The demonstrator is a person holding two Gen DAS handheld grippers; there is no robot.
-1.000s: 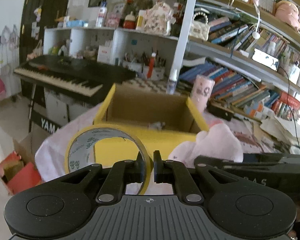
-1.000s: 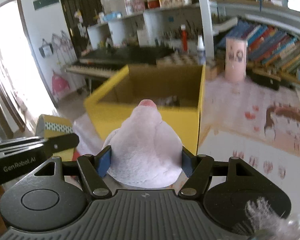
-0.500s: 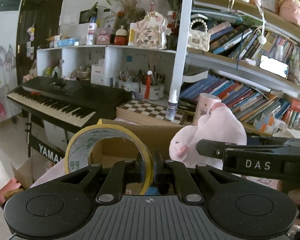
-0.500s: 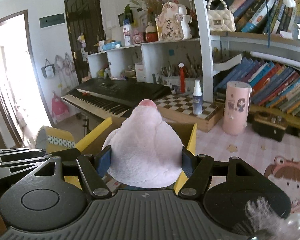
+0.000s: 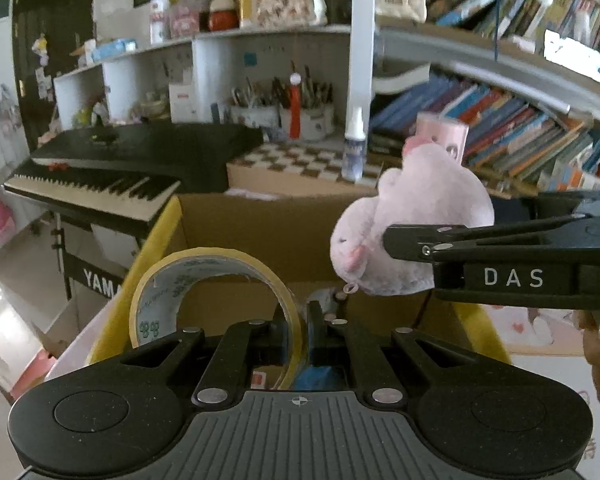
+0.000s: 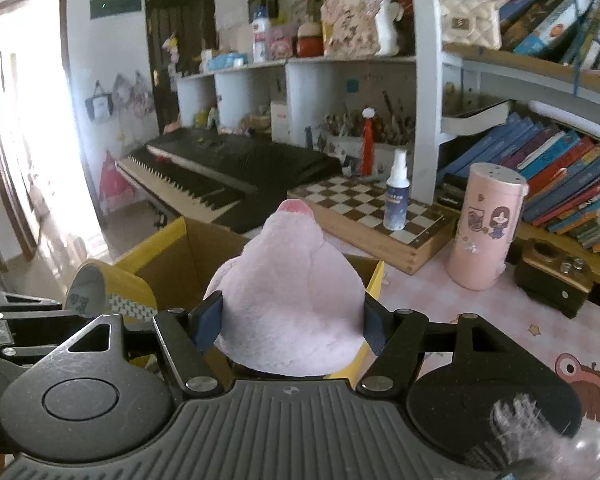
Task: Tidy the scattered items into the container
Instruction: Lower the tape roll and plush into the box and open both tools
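Note:
My left gripper (image 5: 300, 320) is shut on the rim of a yellow tape roll (image 5: 172, 280) and holds it upright over the open yellow cardboard box (image 5: 260, 232). My right gripper (image 6: 290, 320) is shut on a pink plush toy (image 6: 288, 292), also above the box (image 6: 160, 256). In the left wrist view the plush toy (image 5: 412, 224) hangs in the right gripper (image 5: 396, 240) over the box's right side. The tape roll (image 6: 104, 292) shows at the left of the right wrist view. Small items lie on the box floor, partly hidden.
A black keyboard (image 6: 220, 168) stands behind the box at left. A chessboard (image 6: 376, 212) with a spray bottle (image 6: 396, 196), a pink canister (image 6: 488, 228) and a small dark box (image 6: 552, 280) sit on the pink tablecloth at right. Bookshelves (image 6: 560, 172) fill the back.
Both grippers have come down and forward over the box with their loads; the left view now looks into the box. Both grips are unchanged.

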